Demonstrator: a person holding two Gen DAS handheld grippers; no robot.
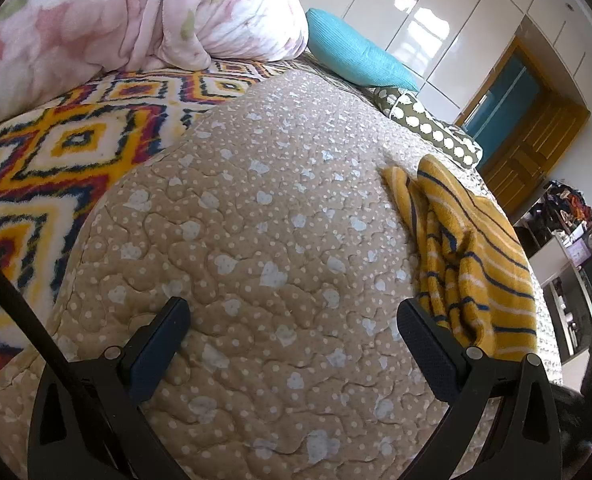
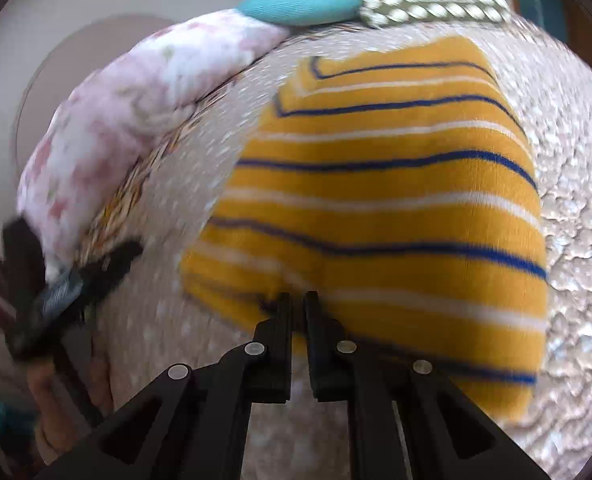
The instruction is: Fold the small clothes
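Observation:
A small mustard-yellow garment [image 2: 380, 200] with blue and white stripes lies spread on the beige quilt [image 2: 576, 184]. My right gripper [image 2: 299, 300] has its fingers nearly together, pinching the garment's near edge between the tips. The right wrist view is blurred by motion. In the left wrist view the same garment [image 1: 476, 256] lies bunched at the right, on the beige quilt [image 1: 256, 220]. My left gripper [image 1: 296, 320] stands open above bare quilt with nothing between its fingers; its right fingertip [image 1: 416, 320] is beside the garment's edge. The left gripper [image 2: 68, 280] also shows blurred at the left, held by a hand.
A pink floral duvet [image 1: 116, 20] is heaped at the back left over a zigzag-patterned blanket [image 1: 56, 152]. A turquoise cushion [image 1: 356, 60] and a green dotted bolster [image 1: 428, 124] lie at the bed's far end. White wardrobes [image 1: 436, 8] and a cluttered shelf [image 1: 568, 240] stand beyond.

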